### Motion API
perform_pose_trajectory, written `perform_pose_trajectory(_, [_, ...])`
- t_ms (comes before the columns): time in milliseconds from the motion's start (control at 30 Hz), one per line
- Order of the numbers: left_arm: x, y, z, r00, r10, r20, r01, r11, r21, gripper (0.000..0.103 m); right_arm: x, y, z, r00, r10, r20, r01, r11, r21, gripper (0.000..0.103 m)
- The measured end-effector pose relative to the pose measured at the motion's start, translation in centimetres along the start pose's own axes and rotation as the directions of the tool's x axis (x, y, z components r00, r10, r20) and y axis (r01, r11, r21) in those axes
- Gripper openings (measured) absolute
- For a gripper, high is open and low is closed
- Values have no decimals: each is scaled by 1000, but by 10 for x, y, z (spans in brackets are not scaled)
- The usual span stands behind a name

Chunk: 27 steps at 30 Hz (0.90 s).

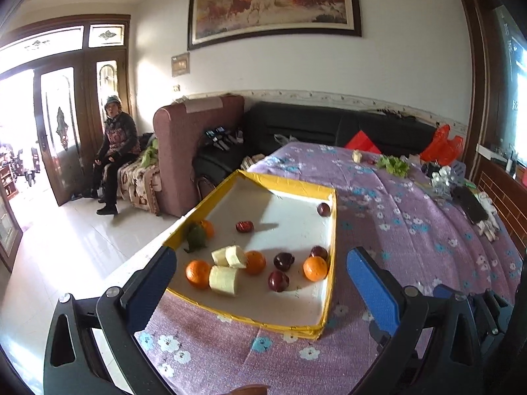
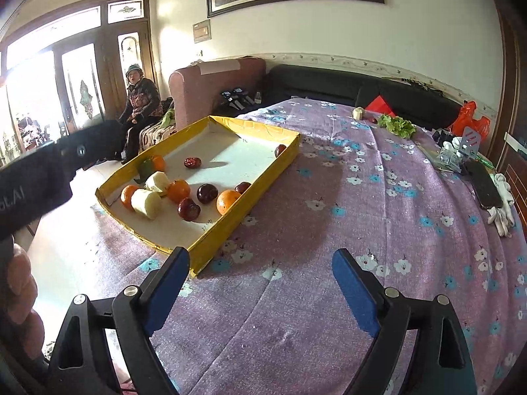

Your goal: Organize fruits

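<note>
A yellow-rimmed white tray (image 1: 332,230) (image 2: 250,202) lies on the purple flowered cloth. It holds oranges (image 1: 315,268) (image 2: 228,201), dark red fruits (image 1: 278,280) (image 2: 189,209), pale banana pieces (image 1: 224,279) (image 2: 146,203) and a green leaf (image 1: 197,237). One dark fruit (image 1: 323,209) sits alone in the far right corner. My left gripper (image 1: 263,283) is open and empty, hovering over the tray's near end. My right gripper (image 2: 260,283) is open and empty, above the cloth just right of the tray's near corner.
A cream piece (image 2: 358,112), a small red fruit (image 2: 373,120) and lettuce (image 2: 397,125) lie at the far end of the table. Phone (image 2: 484,186), white gloves (image 2: 504,204) and clutter sit at the right edge. A person (image 1: 115,151) sits near the door; sofas stand behind.
</note>
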State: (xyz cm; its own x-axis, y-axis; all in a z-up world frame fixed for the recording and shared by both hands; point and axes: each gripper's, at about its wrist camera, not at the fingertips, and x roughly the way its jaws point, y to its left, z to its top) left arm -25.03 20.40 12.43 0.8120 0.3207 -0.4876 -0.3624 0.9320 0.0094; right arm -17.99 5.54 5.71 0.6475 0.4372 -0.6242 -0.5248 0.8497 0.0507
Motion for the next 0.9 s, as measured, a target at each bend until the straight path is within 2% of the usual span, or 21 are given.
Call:
perform_pose_trajectory(267, [11,-6,-6,999,2,-49,-1,1000,29,103,4,1,-1,1000,-9,-10,9,1000,-4,95])
perform_pose_trajectory(600, [25,-6,-10,993,-14,-121,16,1000,11,103,6,1,-1,1000,-10,-18,10,1000,0,95])
perform_pose_trajectory(900, [29,-6,-12,990,-19,-141,20,1000,6,103,8,0,-2,1000,-3,-27,3,1000,2,95])
